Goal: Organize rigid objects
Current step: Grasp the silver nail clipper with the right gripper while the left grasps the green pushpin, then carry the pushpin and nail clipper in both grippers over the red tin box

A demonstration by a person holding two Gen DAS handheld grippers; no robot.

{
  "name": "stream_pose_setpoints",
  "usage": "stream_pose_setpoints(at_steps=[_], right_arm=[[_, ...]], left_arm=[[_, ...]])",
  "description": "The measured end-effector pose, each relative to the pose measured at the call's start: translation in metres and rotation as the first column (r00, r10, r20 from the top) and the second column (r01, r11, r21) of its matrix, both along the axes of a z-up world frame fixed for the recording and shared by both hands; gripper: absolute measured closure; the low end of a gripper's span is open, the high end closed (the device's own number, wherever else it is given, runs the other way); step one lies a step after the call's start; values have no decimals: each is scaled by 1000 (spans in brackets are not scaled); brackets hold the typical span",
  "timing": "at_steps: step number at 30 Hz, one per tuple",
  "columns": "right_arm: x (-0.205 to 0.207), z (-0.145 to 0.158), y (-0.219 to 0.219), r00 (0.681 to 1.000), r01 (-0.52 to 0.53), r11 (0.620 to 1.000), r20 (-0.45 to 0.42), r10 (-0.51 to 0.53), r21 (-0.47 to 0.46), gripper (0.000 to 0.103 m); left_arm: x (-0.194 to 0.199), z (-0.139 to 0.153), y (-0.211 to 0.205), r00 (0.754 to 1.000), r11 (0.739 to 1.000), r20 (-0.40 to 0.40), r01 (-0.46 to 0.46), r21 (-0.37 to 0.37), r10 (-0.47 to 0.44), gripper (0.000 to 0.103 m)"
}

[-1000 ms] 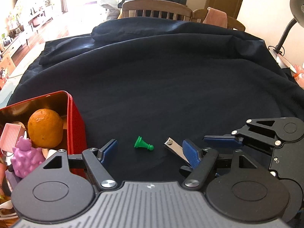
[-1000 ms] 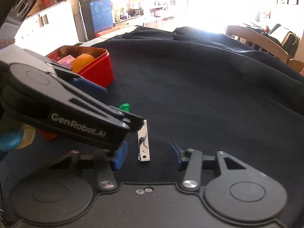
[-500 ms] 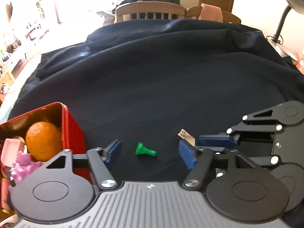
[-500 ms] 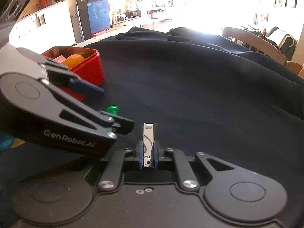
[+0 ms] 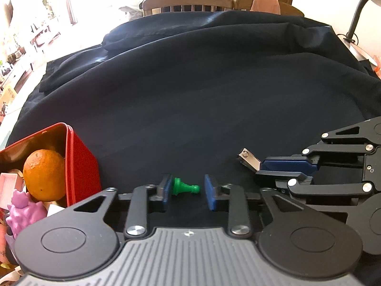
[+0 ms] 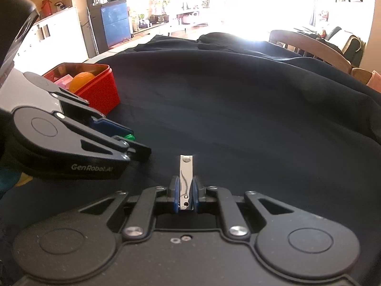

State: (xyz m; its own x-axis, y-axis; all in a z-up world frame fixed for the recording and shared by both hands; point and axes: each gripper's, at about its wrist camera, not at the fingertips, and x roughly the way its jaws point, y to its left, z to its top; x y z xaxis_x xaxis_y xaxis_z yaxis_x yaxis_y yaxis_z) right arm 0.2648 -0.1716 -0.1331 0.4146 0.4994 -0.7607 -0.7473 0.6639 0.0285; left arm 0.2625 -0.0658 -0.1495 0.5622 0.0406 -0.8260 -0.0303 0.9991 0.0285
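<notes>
Pawn (image 5: 184, 186) between left tongs (image 5: 187, 188)

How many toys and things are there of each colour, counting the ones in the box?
Green: 1, game piece
Silver: 1, nail clipper
Orange: 1, orange
Purple: 1, spiky toy
Pink: 1, small tray
Red: 1, box
Total: 6
</notes>
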Motion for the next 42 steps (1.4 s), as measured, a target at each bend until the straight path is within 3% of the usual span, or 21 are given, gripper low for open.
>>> stream_pose_setpoints(at_steps=[5,15,24,30,42], right_arm=[[-2,0,-2,1000,29,1000,-8,-29,-1,93],[-15,17,-17,995,86,996,-43,-85,26,93],[-38,49,-22,996,85,995,-25,-84,60,93],[-55,71,-16,997,80,993,-9,-80,83,93],[-90,104,17,997,76,988,23,-80,134,93]], left_arm=[[-4,0,-6,1000,999,3,-5,33,5,79],[-18,16,-1,999,999,-8,-36,-35,36,79],[-37,41,3,999,996,14,-51,-70,52,79],[-55,62,14,997,991,39,-62,-115,67,79],[-92,91,50,994,990,74,-64,-126,74,79]])
